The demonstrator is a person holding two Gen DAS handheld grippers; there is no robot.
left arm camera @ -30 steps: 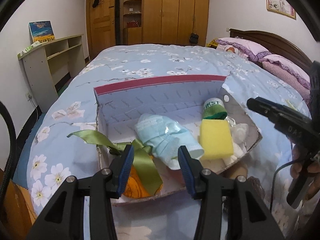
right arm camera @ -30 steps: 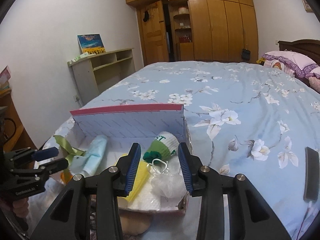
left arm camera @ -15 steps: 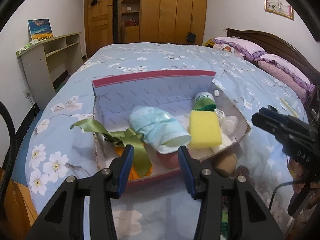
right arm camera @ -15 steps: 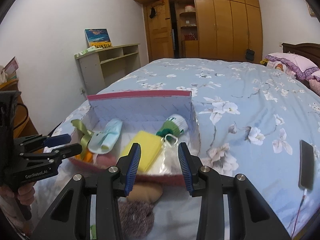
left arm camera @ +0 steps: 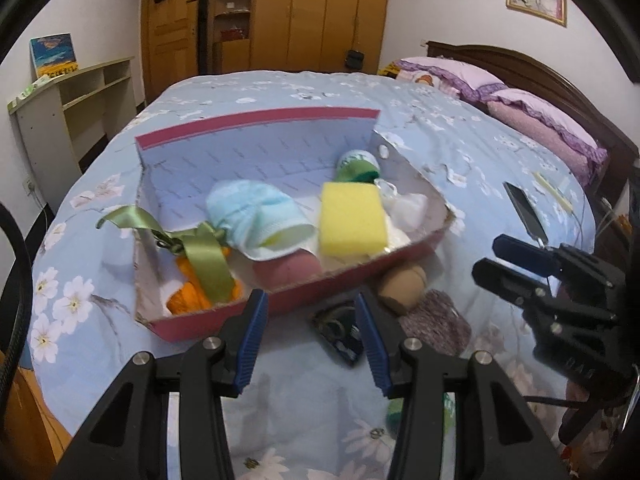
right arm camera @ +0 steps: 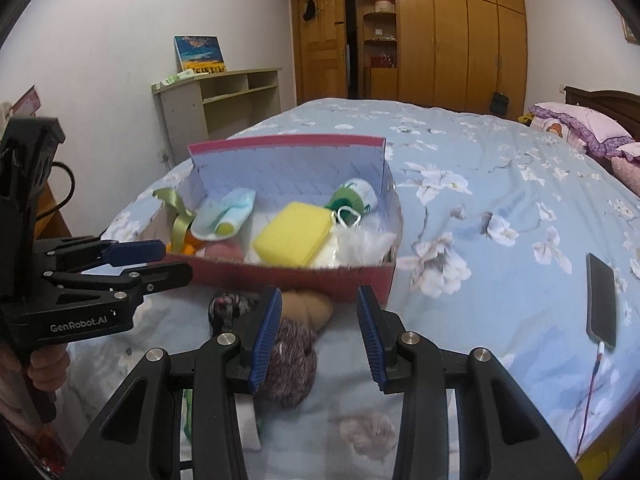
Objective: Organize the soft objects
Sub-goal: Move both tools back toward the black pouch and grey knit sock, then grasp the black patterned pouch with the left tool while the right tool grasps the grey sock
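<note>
A red cardboard box (left arm camera: 320, 282) lies on the bed, its back flap upright. Inside are a yellow sponge (left arm camera: 352, 218), a light blue sock (left arm camera: 256, 214), a green ribbon (left arm camera: 206, 258) over an orange item (left arm camera: 186, 300), a green-and-white rolled sock (left arm camera: 356, 164), a pink item (left arm camera: 286, 270) and clear plastic (right arm camera: 364, 240). A tan and mottled knitted plush (right arm camera: 292, 354) and a dark packet (left arm camera: 340, 330) lie on the cover in front of the box. My left gripper (left arm camera: 308, 332) hangs open and empty before the box. My right gripper (right arm camera: 316, 332) stands open above the plush, apart from it.
A black phone (right arm camera: 600, 296) on a cable lies on the floral bedcover (right arm camera: 480, 184) to the right. Purple pillows (left arm camera: 540, 120) and a dark headboard are at the far right. A pale shelf unit (right arm camera: 224, 100) and wooden wardrobes (right arm camera: 440, 40) stand beyond the bed.
Both grippers have drawn back from the box, which now looks farther off. The plush and the dark packet in front of the box have come into view. Neither gripper's opening has altered.
</note>
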